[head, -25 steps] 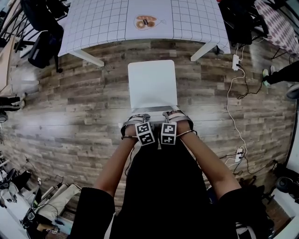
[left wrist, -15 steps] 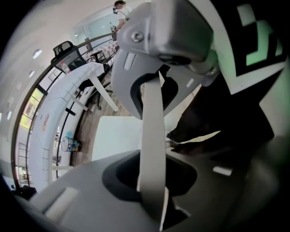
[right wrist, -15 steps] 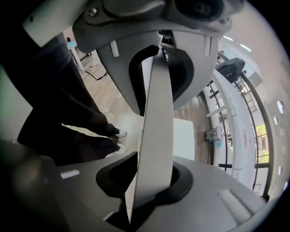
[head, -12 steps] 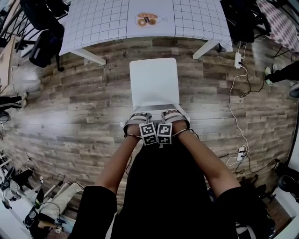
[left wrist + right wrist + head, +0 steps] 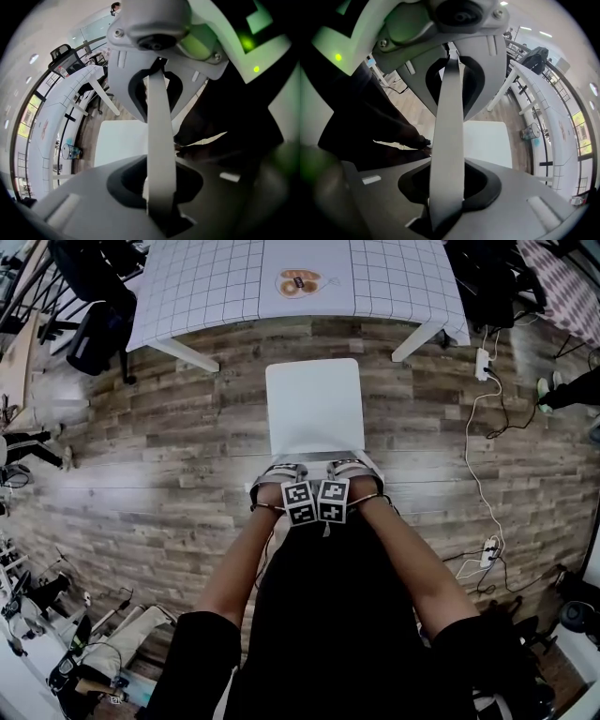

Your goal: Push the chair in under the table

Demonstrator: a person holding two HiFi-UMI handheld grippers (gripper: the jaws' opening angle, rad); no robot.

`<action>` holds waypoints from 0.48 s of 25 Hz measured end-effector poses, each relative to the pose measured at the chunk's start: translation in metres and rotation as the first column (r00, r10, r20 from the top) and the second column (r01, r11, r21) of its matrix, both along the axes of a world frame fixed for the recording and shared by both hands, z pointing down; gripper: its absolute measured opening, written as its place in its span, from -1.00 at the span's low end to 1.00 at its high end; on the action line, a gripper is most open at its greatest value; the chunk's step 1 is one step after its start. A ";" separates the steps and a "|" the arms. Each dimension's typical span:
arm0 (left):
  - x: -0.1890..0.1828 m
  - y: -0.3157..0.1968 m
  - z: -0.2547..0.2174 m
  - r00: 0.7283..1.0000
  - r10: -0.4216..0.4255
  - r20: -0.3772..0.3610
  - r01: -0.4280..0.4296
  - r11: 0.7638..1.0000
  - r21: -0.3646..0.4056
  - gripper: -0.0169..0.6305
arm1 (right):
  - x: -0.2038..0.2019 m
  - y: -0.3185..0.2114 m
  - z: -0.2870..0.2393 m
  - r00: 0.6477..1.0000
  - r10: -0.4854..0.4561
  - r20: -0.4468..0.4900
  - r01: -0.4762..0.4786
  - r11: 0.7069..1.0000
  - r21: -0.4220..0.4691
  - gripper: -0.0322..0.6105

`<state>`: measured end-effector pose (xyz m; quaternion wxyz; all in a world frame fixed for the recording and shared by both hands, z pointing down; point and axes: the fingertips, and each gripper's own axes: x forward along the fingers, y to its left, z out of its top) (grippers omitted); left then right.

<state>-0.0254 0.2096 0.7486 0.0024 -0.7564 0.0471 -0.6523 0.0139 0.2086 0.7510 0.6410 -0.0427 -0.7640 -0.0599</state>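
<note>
Planking of the wood floor (image 5: 141, 456) fills the left side. Just inside it, the left gripper (image 5: 279, 474) points down over the backrest (image 5: 319, 457) of the white chair (image 5: 314, 404). Its jaws are drawn in on the backrest, whose top edge runs as a pale strip across both of them in the left gripper view. In the centre, the chair stands directly before the person (image 5: 328, 634) and short of the table (image 5: 206, 287). A band of floor shows between the front of the seat (image 5: 314, 381) and the table edge, so none of it is under yet. It looks a stiff, light piece with a smooth hard seat and a thin back. It should slide readily, though its feet, hidden below the seat, may catch on plank joints, and a push this high could tip it forward. The backrest's top edge, either side of its middle, seems the sensible hold, since two grips there keep it from swinging. Its open front faces the table and its back faces the person. The seat's longer side runs from person to table, lined up with the gap between the two table legs (image 5: 183, 354). To the right, the right gripper (image 5: 353, 470) sits on the same edge just beside the left one. Its jaws are opening, with the backrest between them and touching both.
</note>
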 end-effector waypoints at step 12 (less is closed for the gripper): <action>0.002 -0.001 0.000 0.999 -0.025 -0.042 0.023 0.999 -0.043 -0.70 | 0.001 -0.001 -0.001 1.000 0.011 0.000 -0.010 1.000 -0.008 -0.54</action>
